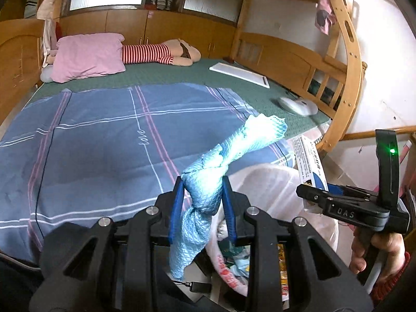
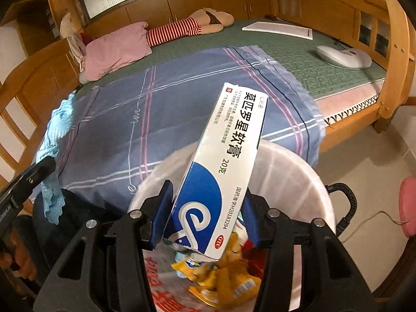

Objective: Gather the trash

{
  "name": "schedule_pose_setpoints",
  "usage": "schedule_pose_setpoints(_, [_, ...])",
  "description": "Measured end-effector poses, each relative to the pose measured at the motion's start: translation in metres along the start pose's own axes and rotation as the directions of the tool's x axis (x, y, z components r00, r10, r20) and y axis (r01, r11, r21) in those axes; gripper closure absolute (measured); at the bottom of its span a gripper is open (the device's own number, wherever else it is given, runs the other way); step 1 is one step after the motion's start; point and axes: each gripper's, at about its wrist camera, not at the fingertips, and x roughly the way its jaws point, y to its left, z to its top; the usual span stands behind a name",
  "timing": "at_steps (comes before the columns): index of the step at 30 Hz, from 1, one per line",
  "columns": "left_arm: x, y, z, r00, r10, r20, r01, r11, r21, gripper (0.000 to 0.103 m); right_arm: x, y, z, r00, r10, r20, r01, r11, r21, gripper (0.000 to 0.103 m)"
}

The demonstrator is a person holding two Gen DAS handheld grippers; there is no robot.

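Note:
My left gripper (image 1: 202,195) is shut on a twisted light-blue cloth (image 1: 234,150), which sticks up past the fingers and hangs down below them. The same cloth (image 2: 56,140) shows at the left of the right wrist view. My right gripper (image 2: 205,208) is shut on a white and blue ointment box (image 2: 223,161), held tilted over a white bin lined with a plastic bag (image 2: 299,179). Yellow wrappers (image 2: 221,278) and other trash lie inside the bin. In the left wrist view the bin (image 1: 270,184) sits just beyond my left fingers, and the box (image 1: 312,161) pokes up at right.
A bed with a blue plaid blanket (image 1: 104,143) lies ahead, with a pink pillow (image 1: 88,57), a striped plush doll (image 1: 161,53), a white board (image 1: 239,74) and a white device (image 1: 299,105) on it. A wooden bunk frame (image 1: 348,78) rises at right. A pink object (image 2: 408,205) and cable lie on the floor.

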Motion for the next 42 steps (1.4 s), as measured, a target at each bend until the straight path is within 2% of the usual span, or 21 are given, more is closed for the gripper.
schedule_pose_setpoints(4, [0.009,-0.016,-0.008,0.999,-0.008,-0.036,0.008,1.0,0.001,0.074,-0.003,-0.007,-0.014,1.0,-0.005,-0.017,0.004,1.0,-0.028,0.053])
schedule_pose_setpoints(7, [0.017,-0.024,-0.014,0.998,-0.015,-0.067,0.016,1.0,0.014,0.074,-0.001,-0.013,-0.018,0.998,0.038,-0.047,-0.04,0.998,-0.04,0.051])
schedule_pose_setpoints(10, [0.026,-0.029,-0.016,0.994,-0.027,-0.102,0.029,1.0,0.012,0.074,-0.013,-0.026,-0.018,1.0,0.026,0.014,-0.026,1.0,0.008,0.029])
schedule_pose_setpoints(14, [0.039,-0.039,-0.022,0.984,-0.09,-0.157,0.096,0.995,0.034,0.073,-0.029,-0.048,-0.012,0.993,0.078,0.086,-0.088,0.989,0.116,0.028])
schedule_pose_setpoints(16, [0.044,-0.046,-0.028,0.977,-0.108,-0.182,0.118,0.992,0.045,0.067,-0.037,-0.056,-0.009,0.989,0.082,0.126,-0.1,0.984,0.146,0.026])
schedule_pose_setpoints(17, [0.047,-0.05,-0.029,0.975,-0.114,-0.193,0.125,0.991,0.049,0.061,-0.041,-0.06,-0.008,0.986,0.077,0.145,-0.1,0.982,0.158,0.024])
schedule_pose_setpoints(19, [0.052,-0.053,-0.033,0.97,-0.118,-0.213,0.132,0.99,0.052,0.047,-0.048,-0.064,-0.006,0.985,0.054,0.164,-0.083,0.981,0.174,0.022])
schedule_pose_setpoints(20, [0.052,-0.054,-0.034,0.97,-0.113,-0.215,0.127,0.991,0.051,0.035,-0.053,-0.064,-0.005,0.985,0.026,0.169,-0.057,0.982,0.182,0.02])
schedule_pose_setpoints(21, [0.052,-0.053,-0.034,0.972,-0.104,-0.211,0.117,0.992,0.05,0.025,-0.055,-0.064,-0.004,0.986,0.001,0.167,-0.032,0.982,0.187,0.018])
schedule_pose_setpoints(23, [0.046,-0.049,-0.032,0.982,-0.046,-0.181,0.057,0.997,0.052,0.015,-0.057,-0.063,-0.002,0.986,-0.053,0.155,0.023,0.982,0.19,0.014])
schedule_pose_setpoints(25, [0.037,-0.044,-0.027,0.989,0.039,-0.143,-0.032,0.998,0.048,0.01,-0.061,-0.052,-0.001,0.983,-0.128,0.136,0.104,0.98,0.168,0.014])
schedule_pose_setpoints(28, [0.018,-0.035,-0.017,0.979,0.191,-0.077,-0.191,0.982,0.012,0.006,-0.069,-0.034,-0.004,0.973,-0.173,0.154,0.156,0.981,0.114,0.011])
schedule_pose_setpoints(30, [0.002,-0.029,-0.008,0.967,0.249,-0.046,-0.251,0.967,-0.037,0.003,-0.079,-0.018,-0.005,0.966,-0.168,0.196,0.157,0.985,0.07,0.006])
schedule_pose_setpoints(35, [-0.046,-0.015,0.005,0.961,0.272,0.054,-0.259,0.949,-0.178,0.003,-0.093,0.016,-0.011,0.957,-0.124,0.263,0.14,0.989,-0.045,0.003])
schedule_pose_setpoints(39, [-0.056,-0.005,0.003,0.962,0.266,0.067,-0.245,0.943,-0.223,0.003,-0.086,0.027,-0.014,0.958,-0.116,0.261,0.144,0.986,-0.09,0.003])
schedule_pose_setpoints(42, [-0.053,-0.002,0.003,0.948,0.31,0.068,-0.29,0.933,-0.213,0.003,-0.079,0.03,-0.015,0.963,-0.125,0.24,0.152,0.984,-0.096,0.003])
